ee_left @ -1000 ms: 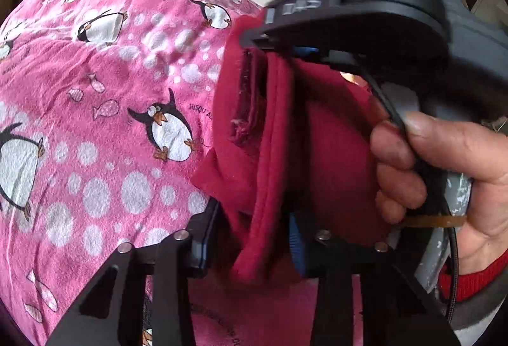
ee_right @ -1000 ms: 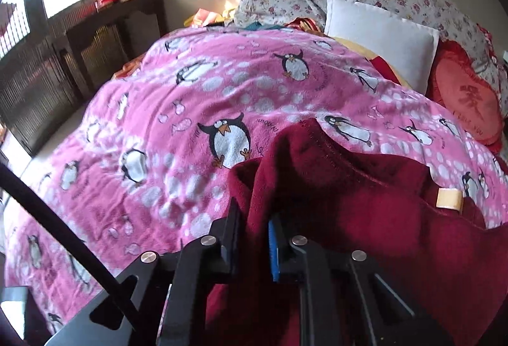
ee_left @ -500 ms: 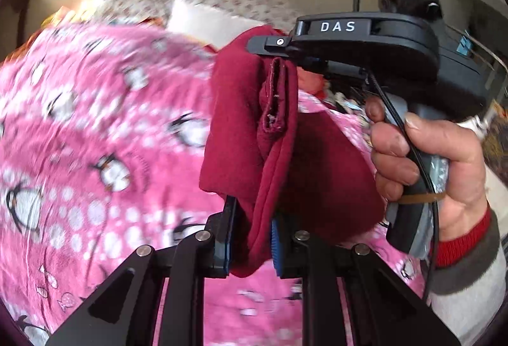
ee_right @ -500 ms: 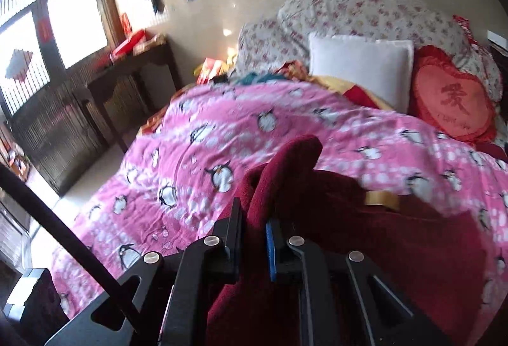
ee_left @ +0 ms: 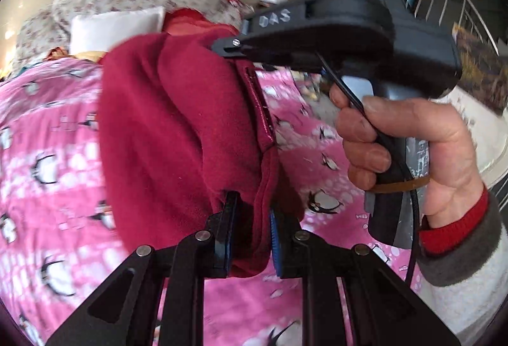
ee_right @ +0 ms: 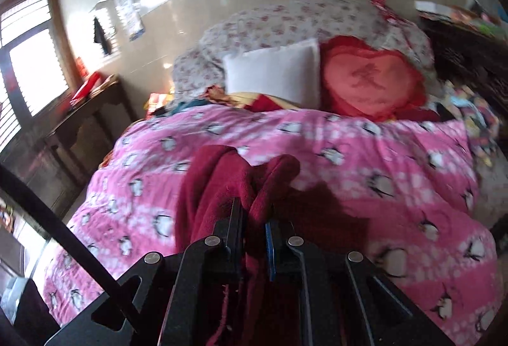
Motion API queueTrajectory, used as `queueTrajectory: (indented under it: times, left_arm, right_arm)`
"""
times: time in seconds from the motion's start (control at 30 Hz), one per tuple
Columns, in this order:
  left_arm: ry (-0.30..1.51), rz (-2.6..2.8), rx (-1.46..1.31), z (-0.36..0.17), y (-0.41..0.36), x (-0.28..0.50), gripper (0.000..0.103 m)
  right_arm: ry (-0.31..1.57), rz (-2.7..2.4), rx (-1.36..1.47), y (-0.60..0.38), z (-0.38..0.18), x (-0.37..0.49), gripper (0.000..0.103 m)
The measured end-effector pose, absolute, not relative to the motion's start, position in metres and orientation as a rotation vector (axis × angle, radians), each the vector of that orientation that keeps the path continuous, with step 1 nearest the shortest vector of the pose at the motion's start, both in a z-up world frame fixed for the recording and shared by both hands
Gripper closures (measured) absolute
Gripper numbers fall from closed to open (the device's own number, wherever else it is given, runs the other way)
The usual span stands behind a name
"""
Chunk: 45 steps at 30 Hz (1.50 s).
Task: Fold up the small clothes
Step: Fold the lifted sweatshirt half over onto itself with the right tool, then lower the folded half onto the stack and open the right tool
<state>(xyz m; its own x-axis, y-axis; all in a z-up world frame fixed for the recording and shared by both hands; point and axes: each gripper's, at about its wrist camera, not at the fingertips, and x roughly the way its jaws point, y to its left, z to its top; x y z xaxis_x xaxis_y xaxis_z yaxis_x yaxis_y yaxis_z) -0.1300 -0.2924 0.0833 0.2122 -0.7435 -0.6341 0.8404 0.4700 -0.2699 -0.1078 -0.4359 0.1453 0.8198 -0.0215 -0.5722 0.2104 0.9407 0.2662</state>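
A dark red fleece garment (ee_left: 177, 136) hangs in the air above the bed, stretched between both grippers. My left gripper (ee_left: 249, 219) is shut on its lower edge. My right gripper (ee_right: 254, 212) is shut on another bunched edge of the garment (ee_right: 219, 184); in the left wrist view the right gripper (ee_left: 228, 47) pinches the garment's top, with the hand on its handle at the right. The garment's lower part is hidden behind the fingers.
A pink penguin-print blanket (ee_right: 381, 149) covers the bed below. A white pillow (ee_right: 273, 72), a red heart cushion (ee_right: 368, 82) and floral pillows (ee_right: 285, 22) lie at the head. A dark wooden table (ee_right: 82, 111) stands at the left by the window.
Both grippers have risen and lifted the garment off the blanket. The garment now hangs spread wider between them, and the views tilt up toward the head of the bed.
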Motion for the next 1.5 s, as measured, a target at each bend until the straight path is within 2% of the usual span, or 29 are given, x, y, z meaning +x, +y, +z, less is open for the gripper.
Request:
queueTrajectory:
  times: [0.23,0.3,0.33,0.37,0.4,0.43,0.5,0.57,0.6,0.7,0.73,0.77,0.8,0.9,1.07,1.13,1.17,1.2,1.37,1.5]
  left_arm:
    - [0.832,-1.109,0.245,0.061,-0.340,-0.138,0.083]
    - [0.825,-1.122,0.261,0.068,-0.335,-0.141,0.068]
    - [0.830,-1.140,0.263,0.075,-0.329,-0.141,0.063]
    - [0.822,-1.148,0.263,0.083,-0.321,-0.142,0.052]
    - [0.785,-1.139,0.267,0.094,-0.308,-0.142,0.042]
    - [0.739,-1.125,0.273,0.104,-0.296,-0.144,0.039]
    - [0.667,-1.084,0.282,0.118,-0.276,-0.140,0.028]
    - [0.623,-1.008,0.290,0.125,-0.263,-0.128,0.026]
    - [0.610,-0.958,0.297,0.125,-0.259,-0.118,0.026]
    - [0.668,-0.837,0.308,0.109,-0.254,-0.097,0.026]
    - [0.690,-0.823,0.313,0.102,-0.254,-0.095,0.026]
    - [0.715,-0.814,0.314,0.094,-0.255,-0.093,0.026]
    - [0.745,-0.806,0.321,0.083,-0.258,-0.088,0.026]
    - [0.791,-0.811,0.335,0.059,-0.259,-0.091,0.026]
    - [0.818,-0.830,0.357,0.041,-0.276,-0.098,0.026]
    - [0.799,-0.825,0.363,0.046,-0.274,-0.103,0.026]
    - [0.790,-0.823,0.363,0.050,-0.272,-0.104,0.026]
    - [0.774,-0.819,0.361,0.055,-0.270,-0.104,0.026]
    - [0.715,-0.765,0.315,0.086,-0.266,-0.086,0.026]
    - [0.730,-0.656,0.279,0.092,-0.280,-0.051,0.026]
  right_arm:
    - [0.693,-0.241,0.387,-0.488,0.087,-0.099,0.092]
    - [0.697,-0.218,0.442,-0.496,0.077,-0.099,0.090]
    - [0.687,-0.217,0.467,-0.499,0.078,-0.104,0.084]
    - [0.676,-0.225,0.478,-0.501,0.080,-0.108,0.076]
    - [0.662,-0.245,0.482,-0.503,0.086,-0.116,0.076]
    - [0.649,-0.244,0.487,-0.504,0.093,-0.124,0.075]
    - [0.618,-0.228,0.491,-0.503,0.104,-0.138,0.063]
    - [0.592,-0.210,0.476,-0.495,0.114,-0.146,0.027]
    - [0.599,-0.199,0.477,-0.491,0.115,-0.146,0.026]
    - [0.656,-0.117,0.511,-0.474,0.105,-0.135,0.026]
    - [0.678,-0.106,0.509,-0.470,0.101,-0.133,0.037]
    - [0.724,-0.103,0.479,-0.461,0.091,-0.127,0.077]
    - [0.742,-0.120,0.423,-0.454,0.086,-0.125,0.089]
    - [0.717,-0.171,0.295,-0.442,0.086,-0.137,0.091]
    - [0.751,-0.265,0.313,-0.462,0.062,-0.133,0.091]
    - [0.727,-0.251,0.351,-0.468,0.059,-0.135,0.088]
    - [0.709,-0.246,0.383,-0.472,0.063,-0.142,0.079]
    - [0.692,-0.249,0.401,-0.474,0.069,-0.147,0.076]
    - [0.587,-0.273,0.335,-0.460,0.106,-0.161,0.076]
    - [0.594,-0.226,0.320,-0.450,0.109,-0.140,0.077]
